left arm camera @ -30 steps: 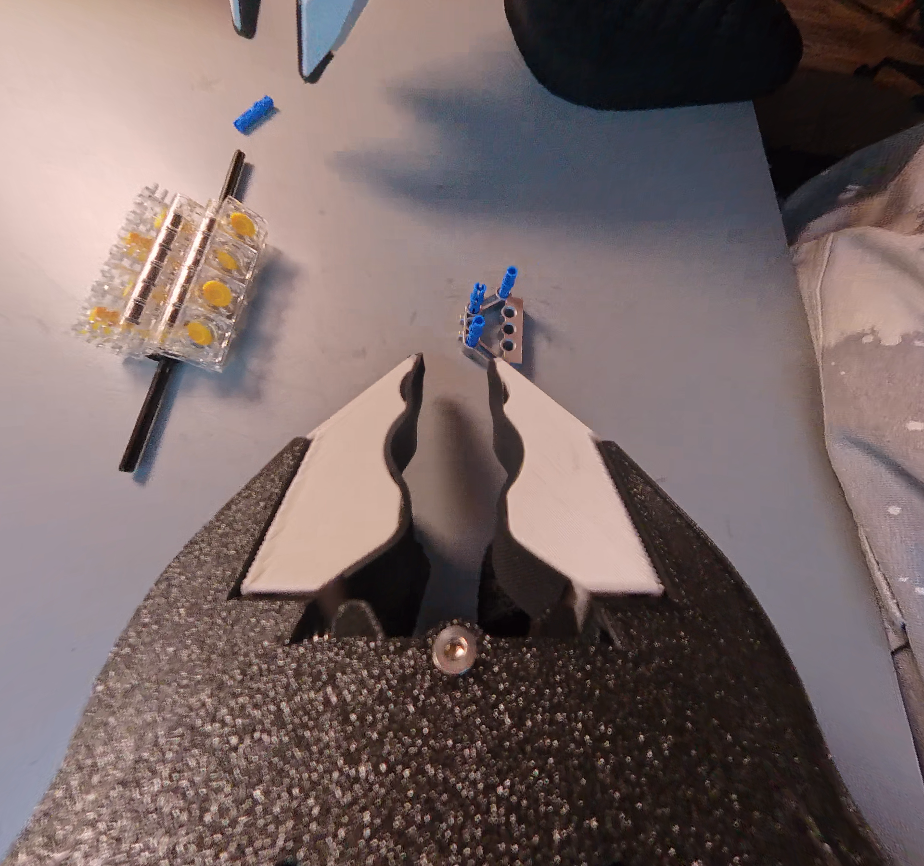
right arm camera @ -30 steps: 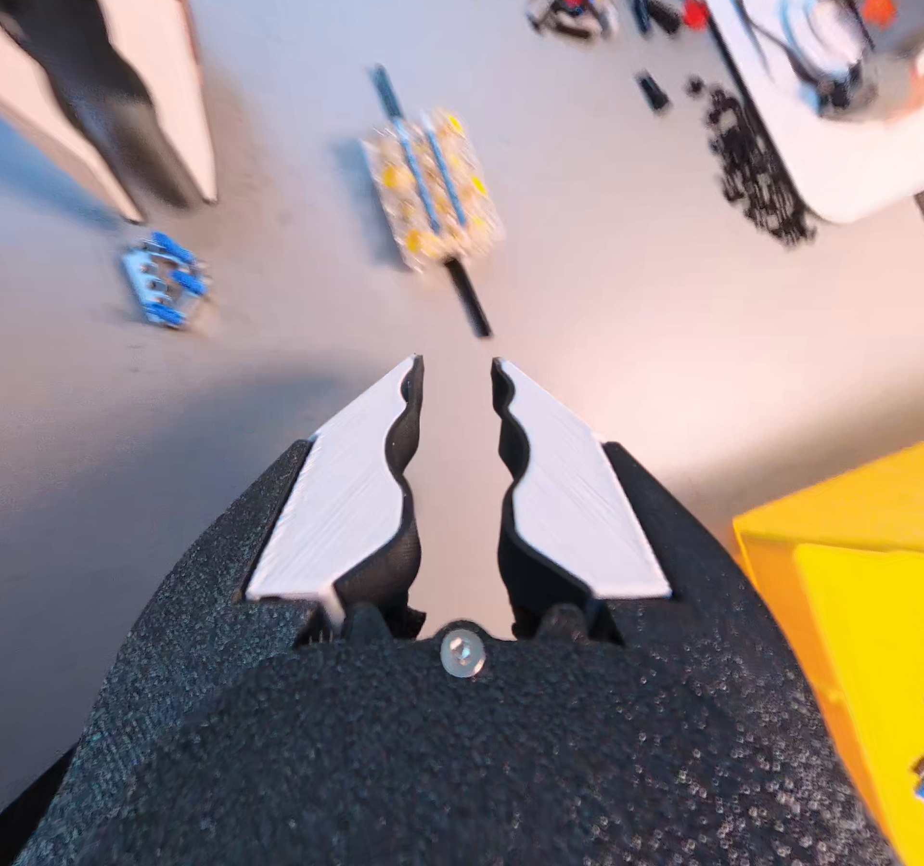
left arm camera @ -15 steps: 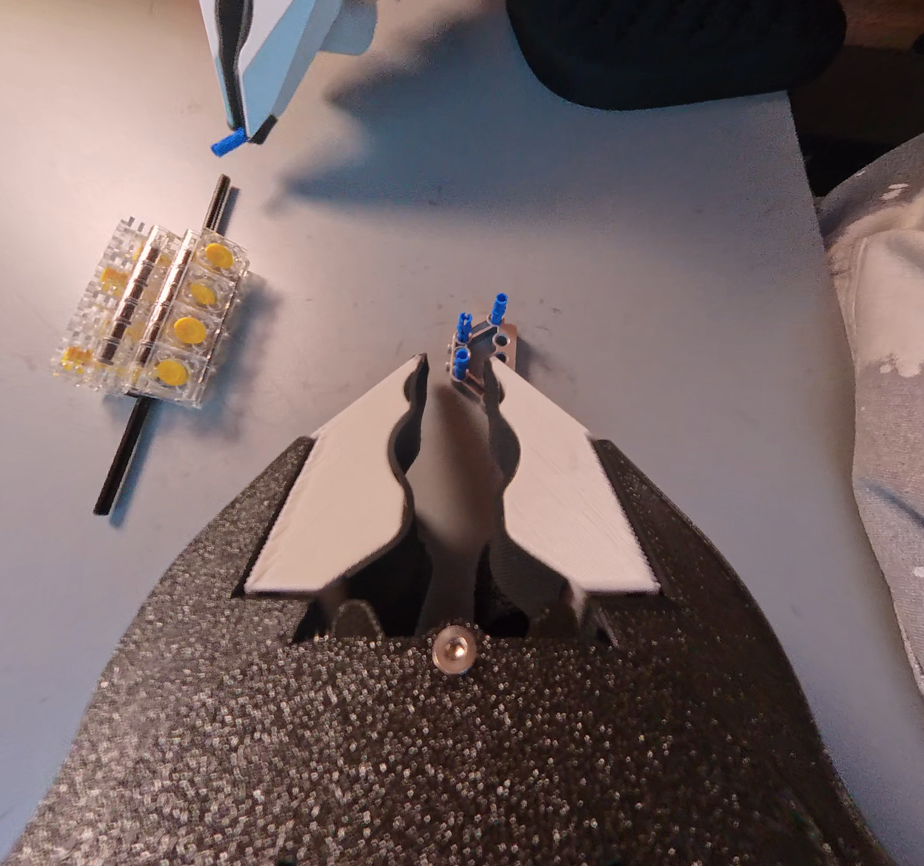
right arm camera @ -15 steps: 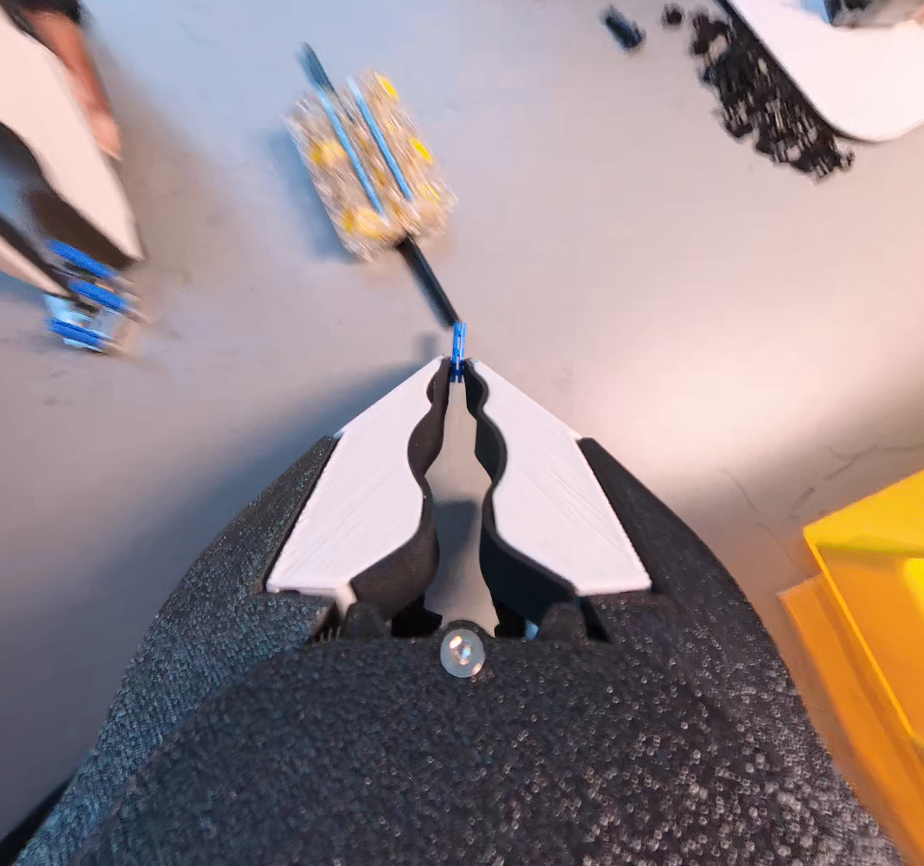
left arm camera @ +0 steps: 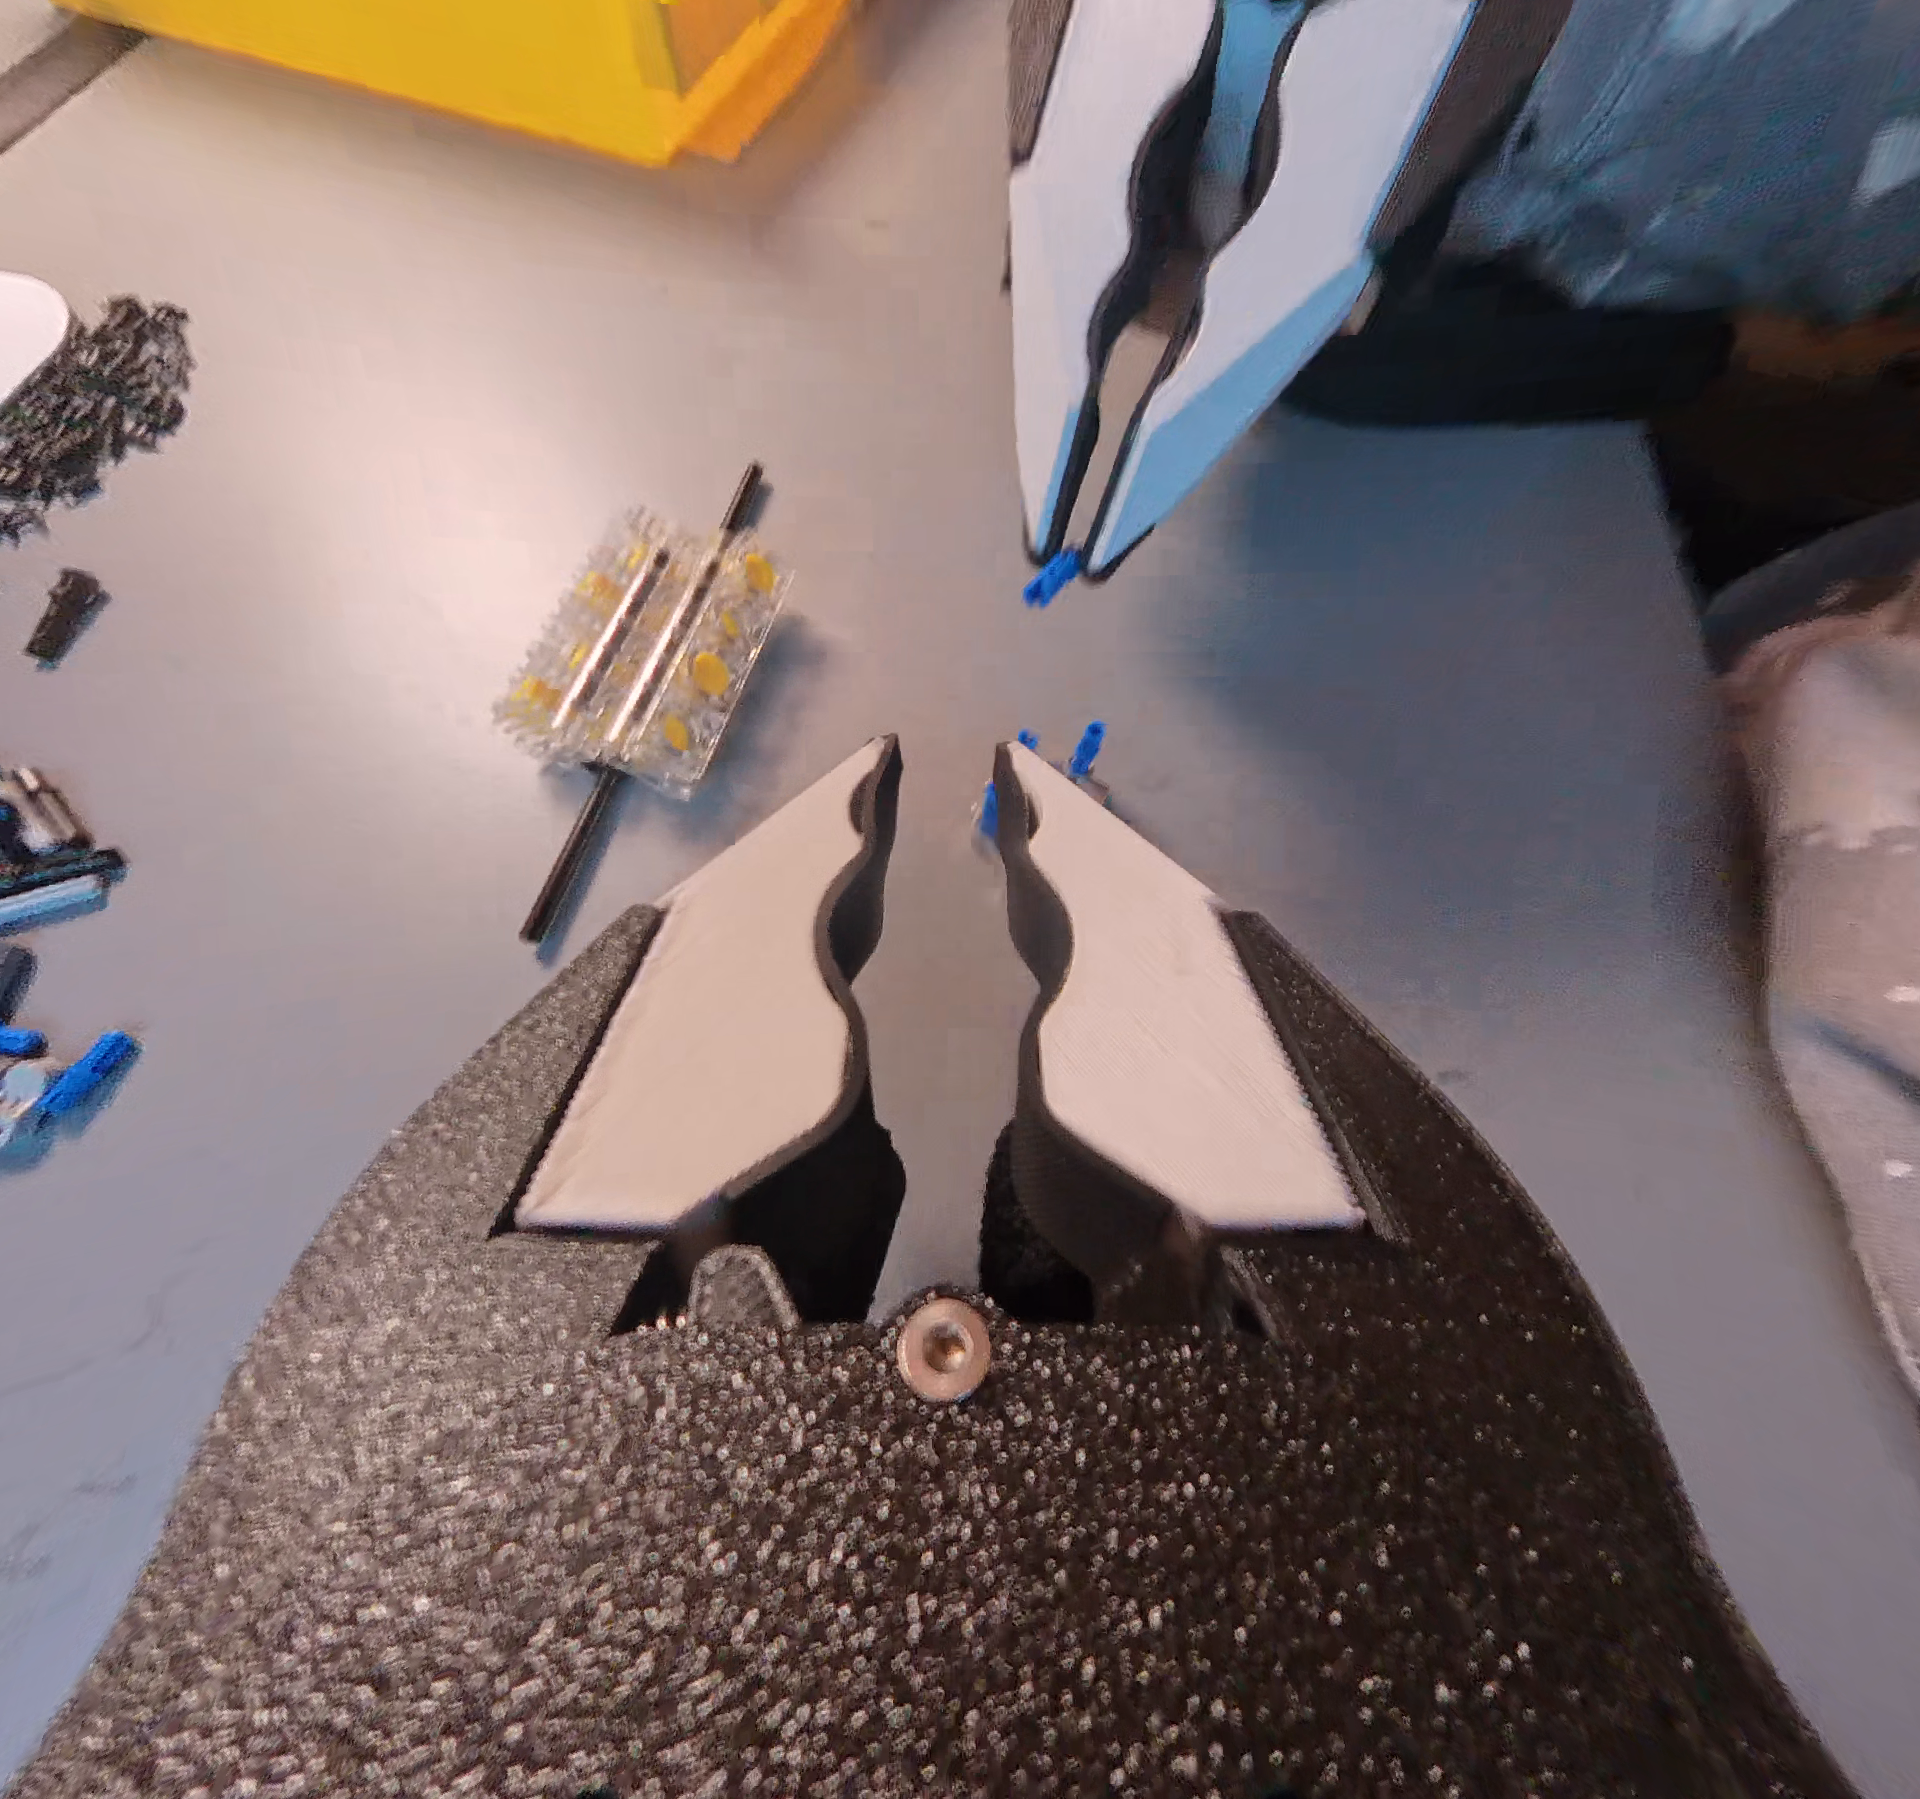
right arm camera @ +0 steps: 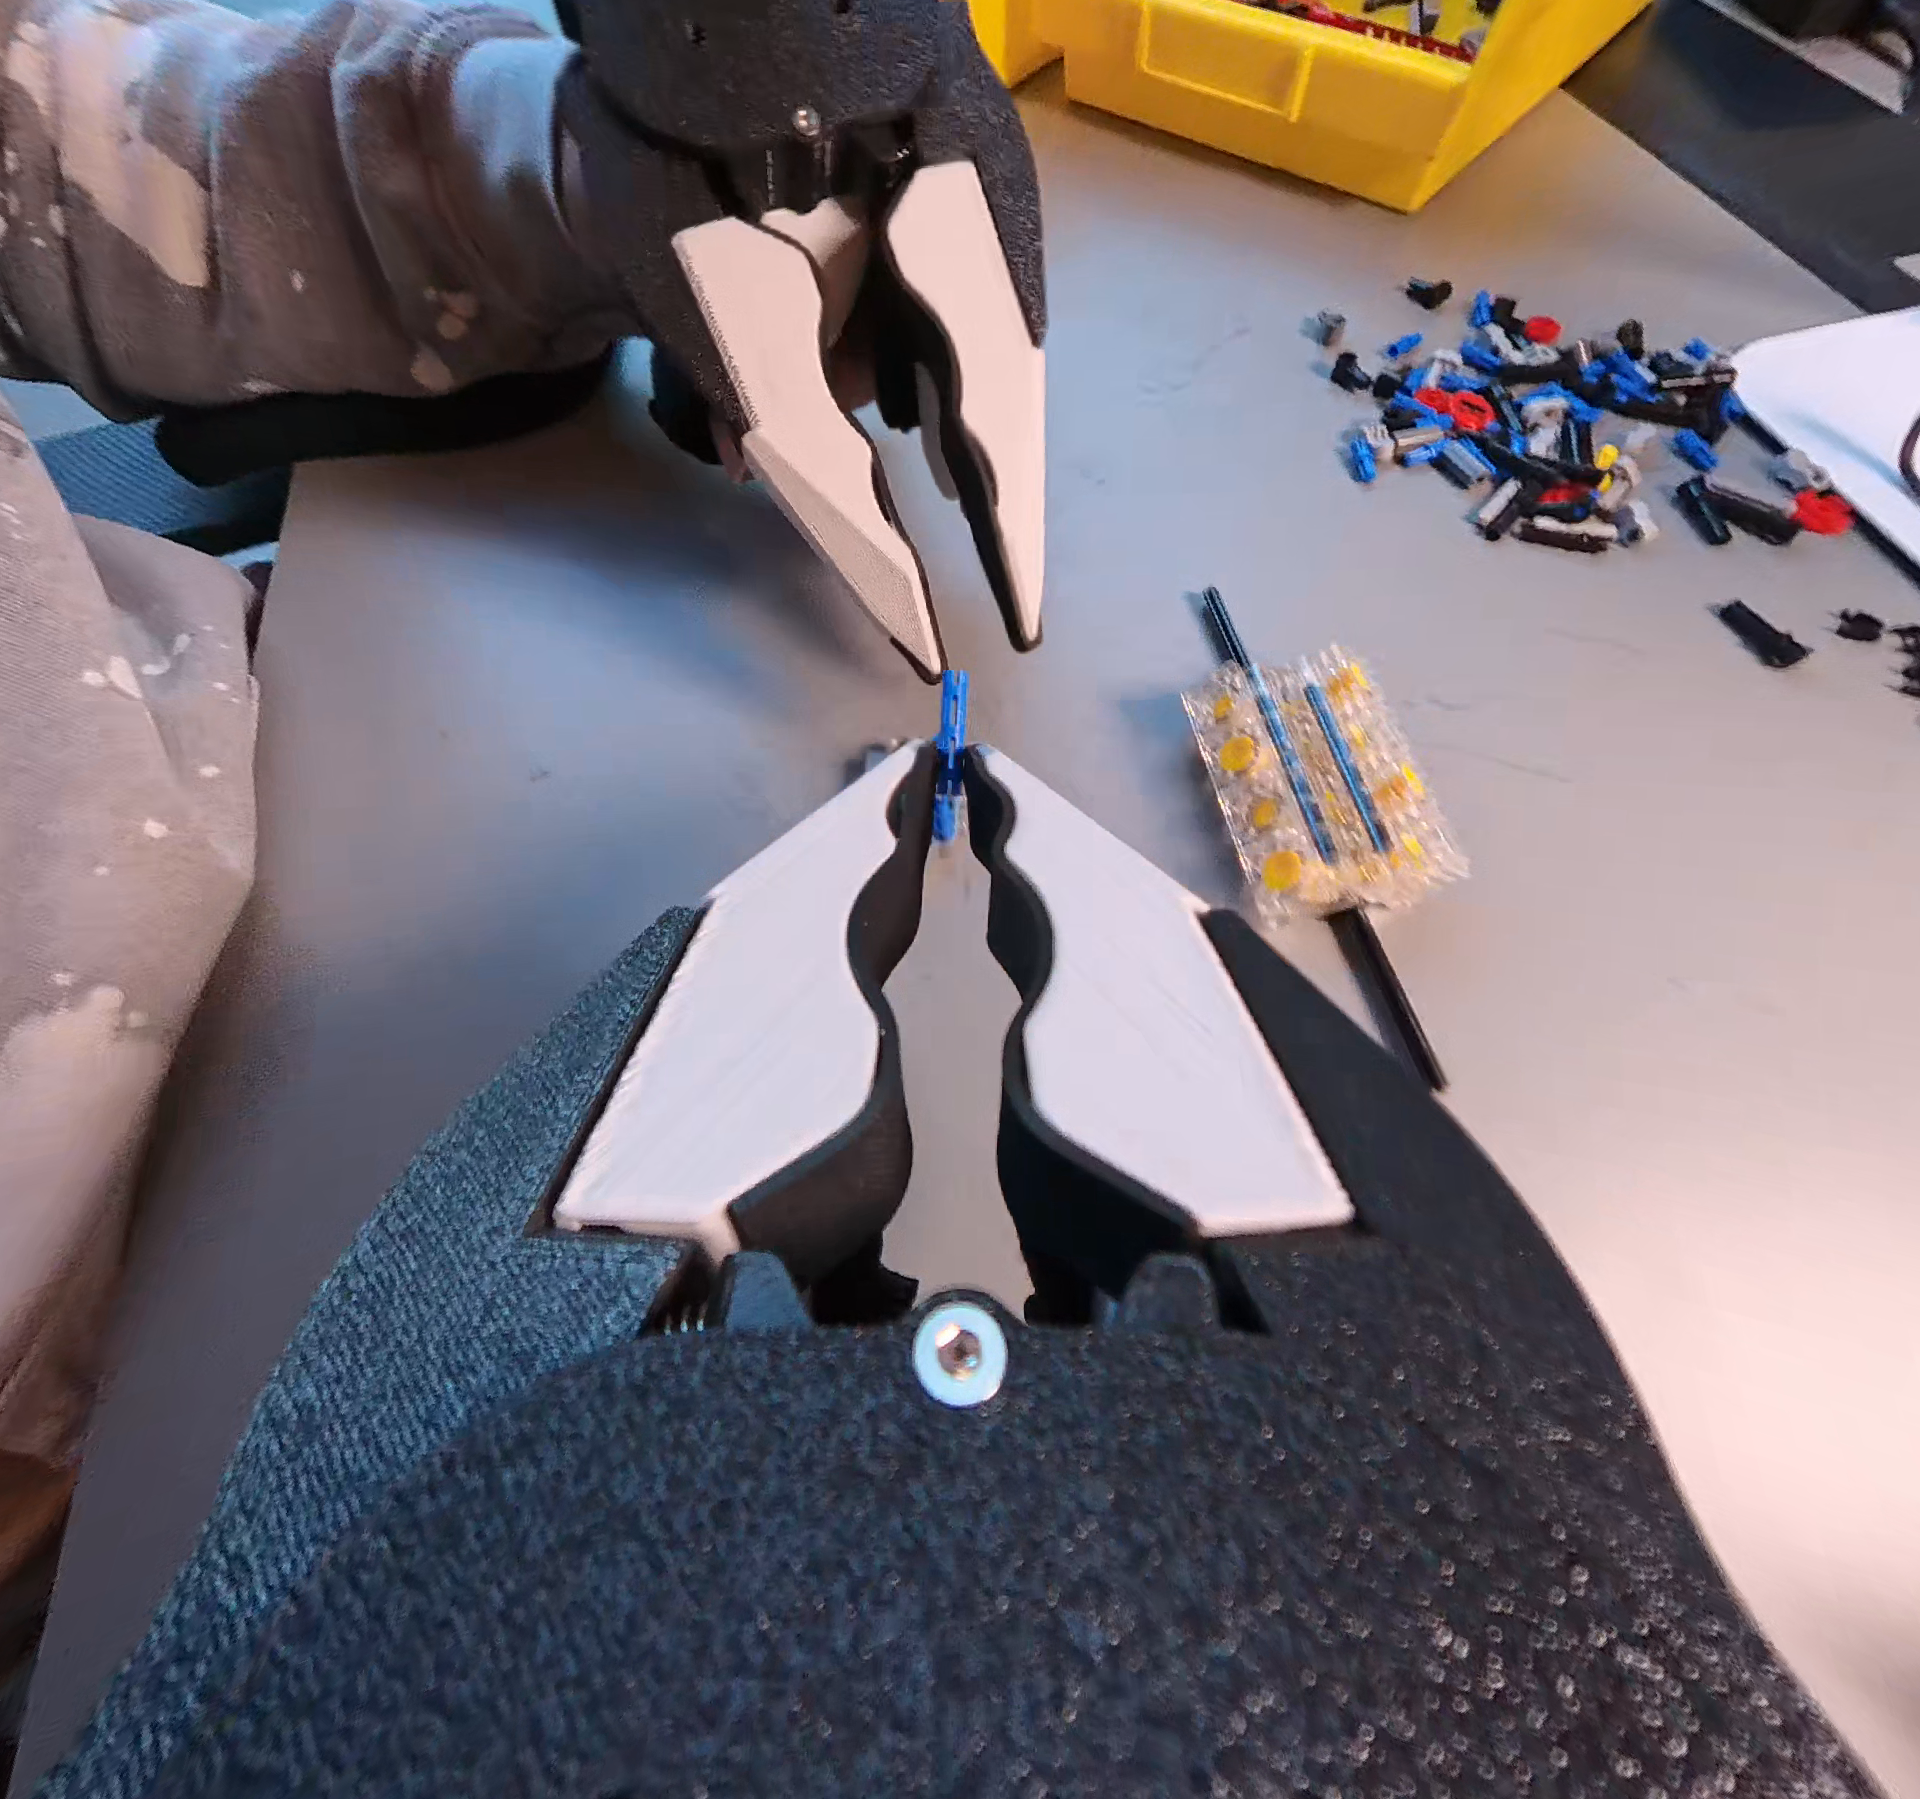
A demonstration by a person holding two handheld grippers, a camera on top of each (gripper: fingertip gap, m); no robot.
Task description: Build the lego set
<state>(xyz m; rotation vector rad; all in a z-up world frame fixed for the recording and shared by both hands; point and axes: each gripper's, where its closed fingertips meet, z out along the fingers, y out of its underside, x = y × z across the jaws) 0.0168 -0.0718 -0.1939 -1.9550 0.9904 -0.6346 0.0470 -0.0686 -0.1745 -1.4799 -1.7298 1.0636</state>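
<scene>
Pin (right arm camera: 951, 752) of blue plastic, short and slim, is pinched between the tips of the right gripper (right arm camera: 948, 762), above the grey table (left arm camera: 1351, 814). The left gripper (left arm camera: 945, 762) has its fingers apart and holds nothing, just over a small grey piece carrying three blue pins (left arm camera: 1086, 743). One clear block (left arm camera: 649, 674) with two black rods lies beside.

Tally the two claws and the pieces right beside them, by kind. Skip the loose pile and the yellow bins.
Claws: 2, the left claw open, the right claw shut on a pin
Blue pin in the right claw: 1
Clear block with yellow dots: 1
Black rod: 1
Grey plate, partly hidden: 1
Total: 6
</scene>
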